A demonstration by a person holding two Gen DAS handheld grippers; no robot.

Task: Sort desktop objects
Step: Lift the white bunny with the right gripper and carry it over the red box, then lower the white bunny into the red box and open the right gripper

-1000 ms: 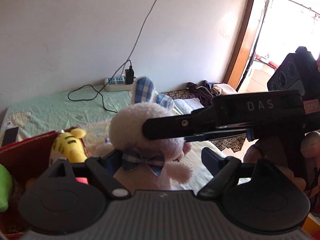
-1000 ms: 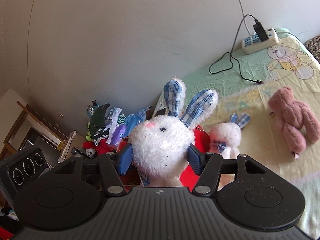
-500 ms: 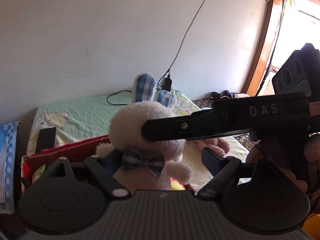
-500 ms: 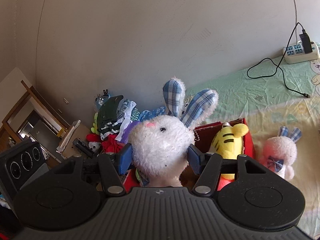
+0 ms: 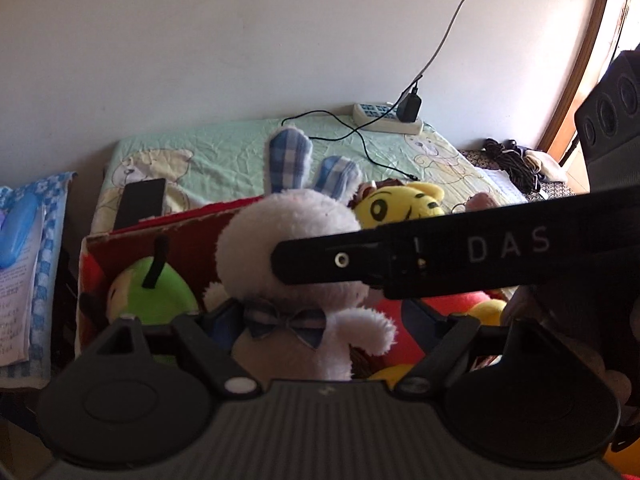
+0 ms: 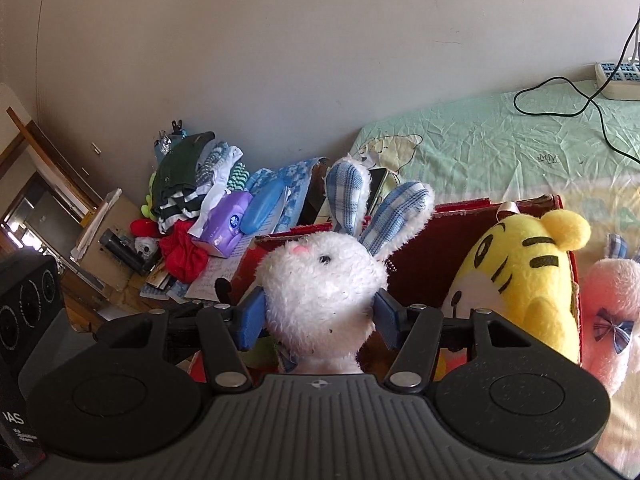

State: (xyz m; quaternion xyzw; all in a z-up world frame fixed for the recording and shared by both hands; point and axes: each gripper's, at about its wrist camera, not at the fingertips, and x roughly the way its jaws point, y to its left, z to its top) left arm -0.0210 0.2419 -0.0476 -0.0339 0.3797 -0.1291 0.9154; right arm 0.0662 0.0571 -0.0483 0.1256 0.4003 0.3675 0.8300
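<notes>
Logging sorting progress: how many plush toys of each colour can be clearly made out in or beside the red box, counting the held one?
White: 1, the rabbit in the right gripper
Yellow: 1, the tiger
Green: 1, the round toy
Pink: 1, the small rabbit beside the box
Total: 4; other plush in the box is too hidden to count.

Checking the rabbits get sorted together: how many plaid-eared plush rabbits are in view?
2. A white rabbit is in the right gripper by the red box; a pinkish rabbit lies beside that box. More may be hidden inside.
</notes>
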